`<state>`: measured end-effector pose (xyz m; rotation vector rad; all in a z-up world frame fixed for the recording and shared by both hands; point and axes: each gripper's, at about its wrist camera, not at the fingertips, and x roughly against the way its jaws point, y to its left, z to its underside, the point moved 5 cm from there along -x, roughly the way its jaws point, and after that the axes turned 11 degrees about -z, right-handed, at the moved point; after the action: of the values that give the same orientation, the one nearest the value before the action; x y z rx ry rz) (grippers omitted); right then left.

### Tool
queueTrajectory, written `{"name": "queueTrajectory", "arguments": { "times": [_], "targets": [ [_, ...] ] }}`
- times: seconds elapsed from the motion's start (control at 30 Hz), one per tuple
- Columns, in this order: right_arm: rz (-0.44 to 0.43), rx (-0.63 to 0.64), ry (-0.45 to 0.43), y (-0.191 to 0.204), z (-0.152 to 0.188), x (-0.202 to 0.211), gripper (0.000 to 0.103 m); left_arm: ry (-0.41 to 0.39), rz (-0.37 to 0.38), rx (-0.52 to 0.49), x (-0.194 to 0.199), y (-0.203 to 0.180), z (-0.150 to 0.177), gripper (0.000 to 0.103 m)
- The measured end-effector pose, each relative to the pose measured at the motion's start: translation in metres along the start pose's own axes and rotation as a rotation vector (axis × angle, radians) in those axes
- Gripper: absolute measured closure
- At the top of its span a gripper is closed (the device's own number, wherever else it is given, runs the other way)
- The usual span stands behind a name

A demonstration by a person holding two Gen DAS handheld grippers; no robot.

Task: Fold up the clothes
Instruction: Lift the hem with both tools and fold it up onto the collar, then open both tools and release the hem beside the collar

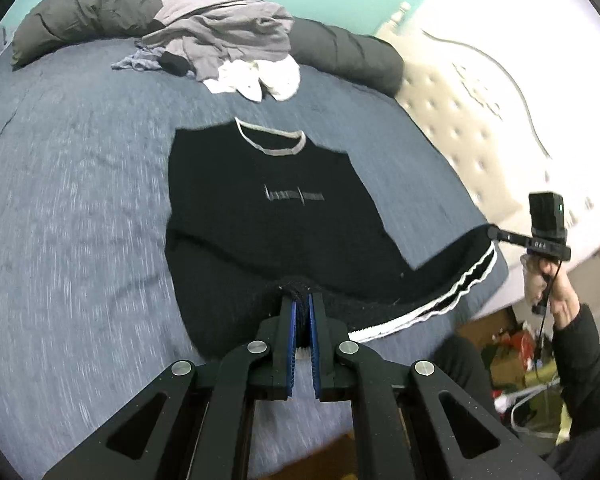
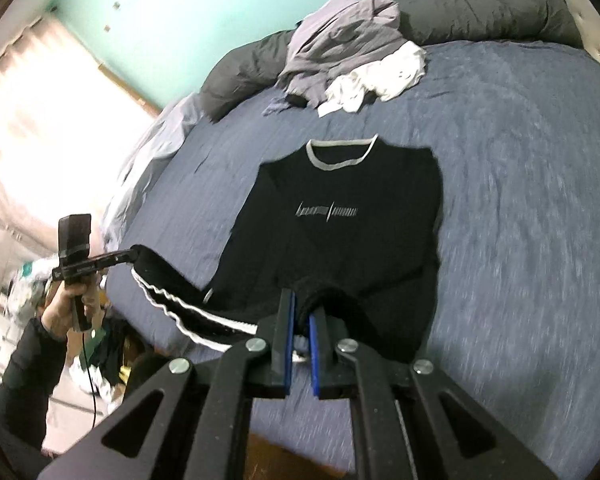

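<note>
Looking through your left wrist camera first:
Left gripper (image 1: 302, 300): you have its 2 blue-padded jaws pinched together on the near hem of the black sweater (image 1: 268, 208), with a bunch of knit gathered between the tips.
Black sweater: it lies front up on the blue bedspread (image 1: 72, 200), pale collar away from you, grey chest print showing; its near edge is raised off the bed between your 2 grippers.
Striped hem band (image 1: 452, 300): white lines run along the lifted edge toward your other tool.
Right gripper (image 1: 494, 234): seen from the side at the right, its tip is buried in the sweater's corner, your right hand (image 1: 548, 280) wrapped on the grip below it.
Clothes pile (image 1: 228, 36): grey and white garments heaped at the far end against a dark duvet (image 1: 92, 8).

Right wrist camera:
Right gripper (image 2: 302, 308): jaws pressed on the sweater's hem, black knit bulging past the tips.
Left gripper (image 2: 134, 256): at the left, clamped on the other hem corner, held by your left hand (image 2: 66, 304).
Black sweater (image 2: 360, 216): flat on the bedspread (image 2: 520, 200) beyond the raised hem.
Clothes pile (image 2: 340, 52): well apart from the sweater, by the duvet (image 2: 480, 8).
</note>
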<state>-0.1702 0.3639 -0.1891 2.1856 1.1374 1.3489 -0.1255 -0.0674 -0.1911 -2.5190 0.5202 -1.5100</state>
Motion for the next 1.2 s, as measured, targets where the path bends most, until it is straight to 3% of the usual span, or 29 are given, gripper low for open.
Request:
{"name": "queueTrajectory", "arguments": {
  "times": [0.27, 0.5, 0.83, 1.0, 1.1, 1.17, 1.2],
  "targets": [
    [0.041, -0.025, -0.018, -0.049, -0.087, -0.036, 0.097, -0.004, -0.017, 0.081, -0.065, 0.042, -0.1, 0.097],
    [0.072, -0.058, -0.019, -0.099, -0.147, -0.072, 0.097, 0.003, -0.016, 0.156, -0.121, 0.075, -0.158, 0.097],
    [0.13, -0.147, 0.001, -0.181, -0.191, -0.136, 0.097, 0.042, -0.028, 0.239, -0.21, 0.118, -0.205, 0.097],
    [0.145, -0.184, -0.027, -0.212, -0.196, -0.161, 0.097, 0.069, -0.067, 0.285, -0.25, 0.137, -0.208, 0.094],
    [0.166, -0.21, -0.07, -0.221, -0.194, -0.162, 0.091, 0.047, -0.055, 0.33, -0.258, 0.145, -0.204, 0.089],
    [0.175, -0.202, -0.115, -0.221, -0.193, -0.156, 0.079, 0.004, -0.036, 0.356, -0.251, 0.148, -0.203, 0.081],
    [0.172, -0.2, -0.155, -0.221, -0.194, -0.148, 0.062, -0.03, -0.031, 0.361, -0.244, 0.149, -0.203, 0.062]
  ]
}}
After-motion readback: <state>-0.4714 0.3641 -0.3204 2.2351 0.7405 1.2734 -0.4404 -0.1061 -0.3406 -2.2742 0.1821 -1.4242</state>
